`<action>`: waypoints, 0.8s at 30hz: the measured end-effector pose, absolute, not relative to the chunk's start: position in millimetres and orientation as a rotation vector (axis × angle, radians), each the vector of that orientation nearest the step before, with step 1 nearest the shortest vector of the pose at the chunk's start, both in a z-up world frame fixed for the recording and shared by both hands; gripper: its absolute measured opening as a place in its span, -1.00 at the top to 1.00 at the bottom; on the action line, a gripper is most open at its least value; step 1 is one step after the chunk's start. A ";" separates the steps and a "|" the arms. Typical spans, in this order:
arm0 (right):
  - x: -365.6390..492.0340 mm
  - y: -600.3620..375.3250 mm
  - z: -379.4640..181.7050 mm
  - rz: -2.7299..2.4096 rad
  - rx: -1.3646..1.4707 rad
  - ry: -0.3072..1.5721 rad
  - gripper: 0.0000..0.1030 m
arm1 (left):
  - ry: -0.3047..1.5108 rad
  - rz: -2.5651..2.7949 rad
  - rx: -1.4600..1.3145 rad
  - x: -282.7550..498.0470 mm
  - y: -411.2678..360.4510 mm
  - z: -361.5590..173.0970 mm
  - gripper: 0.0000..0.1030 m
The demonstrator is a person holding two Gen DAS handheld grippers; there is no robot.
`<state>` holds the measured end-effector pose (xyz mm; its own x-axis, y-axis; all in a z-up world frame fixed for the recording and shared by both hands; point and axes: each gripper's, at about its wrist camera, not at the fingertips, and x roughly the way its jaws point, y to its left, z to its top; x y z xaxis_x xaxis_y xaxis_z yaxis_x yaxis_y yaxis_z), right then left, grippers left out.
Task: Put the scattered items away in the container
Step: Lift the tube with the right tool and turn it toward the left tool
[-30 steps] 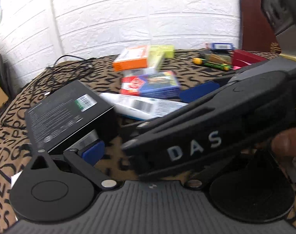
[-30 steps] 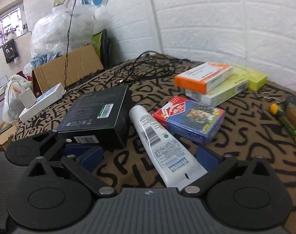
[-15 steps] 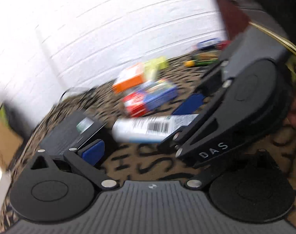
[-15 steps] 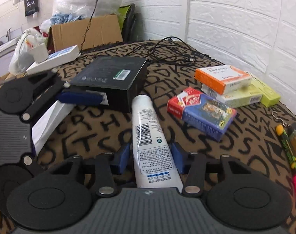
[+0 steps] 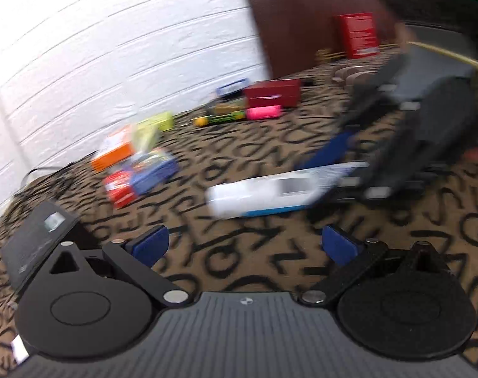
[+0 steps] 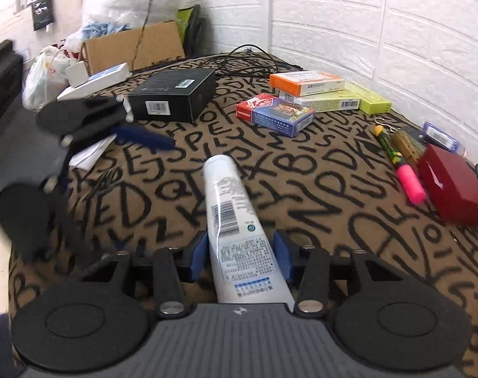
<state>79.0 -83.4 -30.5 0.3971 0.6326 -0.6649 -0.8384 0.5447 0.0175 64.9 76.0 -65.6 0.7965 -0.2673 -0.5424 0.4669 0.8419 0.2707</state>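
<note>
Right claw (image 6: 242,253) now holds the white tube (image 6: 231,217) by its flat end, jaws closing in further; a second ago they stood wide around it on the bench (image 6: 317,182). Tube now off the black box (image 6: 176,94), over bare cloth. Left claw (image 5: 243,244) wide, nothing between its pads, box (image 5: 34,245) no longer against its pad. Open cloth ahead; card pack (image 6: 275,113) and medicine boxes (image 6: 317,89) near the wall, red box (image 6: 453,186) and pink marker (image 6: 410,182) at the right edge.

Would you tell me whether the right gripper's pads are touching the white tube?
Touching: in the right wrist view both blue pads press the white tube's sides, with jaws closing.
</note>
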 end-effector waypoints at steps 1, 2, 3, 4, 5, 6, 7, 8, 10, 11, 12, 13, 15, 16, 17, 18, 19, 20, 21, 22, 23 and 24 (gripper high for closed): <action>76.4 -85.5 -30.9 0.963 -0.350 0.672 0.14 | 0.517 -0.369 0.408 67.5 75.8 -65.2 -1.00; 73.9 -88.0 -31.2 0.968 -0.358 0.671 0.14 | 0.523 -0.346 0.405 70.8 75.2 -64.9 -1.00; 71.6 -90.4 -31.0 0.968 -0.368 0.672 0.14 | 0.528 -0.347 0.401 73.9 74.3 -64.3 -1.00; 69.3 -92.1 -30.6 0.955 -0.384 0.668 0.18 | 0.531 -0.350 0.402 78.2 72.7 -64.5 -1.00; 67.5 -93.6 -30.3 0.931 -0.402 0.661 0.18 | 0.532 -0.361 0.408 80.7 69.5 -64.7 -1.00; 66.7 -95.4 -30.0 0.908 -0.410 0.659 0.15 | 0.534 -0.377 0.413 81.2 66.0 -64.5 -1.00; 66.8 -96.7 -29.9 0.885 -0.407 0.661 0.10 | 0.535 -0.388 0.415 82.0 64.4 -63.4 -1.00; 66.8 -98.3 -30.4 0.870 -0.396 0.664 0.08 | 0.531 -0.397 0.415 84.0 63.1 -63.0 -1.00; 67.0 -99.4 -31.8 0.865 -0.378 0.666 0.04 | 0.525 -0.393 0.429 85.6 58.5 -62.8 -1.00; 67.0 -98.7 -32.6 0.862 -0.379 0.660 0.02 | 0.523 -0.389 0.437 87.5 56.6 -63.6 -1.00; 67.5 -97.4 -33.4 0.863 -0.381 0.653 -0.04 | 0.527 -0.389 0.438 90.5 55.9 -65.2 -1.00; 68.1 -94.9 -34.3 0.868 -0.383 0.644 -0.18 | 0.536 -0.393 0.433 92.4 56.3 -65.5 -1.00; 70.0 -93.7 -35.8 0.887 -0.389 0.628 -0.20 | 0.528 -0.404 0.449 93.4 56.8 -66.3 -1.00; 72.2 -94.4 -36.4 0.895 -0.387 0.627 -0.21 | 0.518 -0.416 0.456 93.8 57.4 -67.1 -1.00; 74.2 -94.8 -36.4 0.902 -0.381 0.633 -0.21 | 0.517 -0.429 0.454 95.3 57.9 -67.7 -1.00; 75.0 -95.9 -35.7 0.906 -0.376 0.639 -0.21 | 0.518 -0.444 0.445 96.8 58.8 -67.5 -1.00; 75.1 -97.1 -34.9 0.900 -0.377 0.642 -0.16 | 0.522 -0.461 0.433 98.0 59.7 -66.9 -1.00; 75.1 -98.8 -34.3 0.883 -0.382 0.640 -0.17 | 0.532 -0.489 0.418 98.9 60.8 -66.3 -1.00; 73.6 -100.6 -33.1 0.863 -0.390 0.636 -0.21 | 0.541 -0.529 0.407 98.4 61.4 -65.5 -0.99; 72.6 -102.7 -32.3 0.842 -0.401 0.632 -0.32 | 0.542 -0.559 0.408 97.4 61.5 -65.1 -0.95; 72.6 -105.3 -32.2 0.814 -0.409 0.625 -0.40 | 0.536 -0.579 0.421 95.8 60.5 -65.0 -0.95; 72.9 -108.1 -32.6 0.783 -0.409 0.616 -0.65 | 0.527 -0.599 0.435 93.9 59.1 -65.2 -0.95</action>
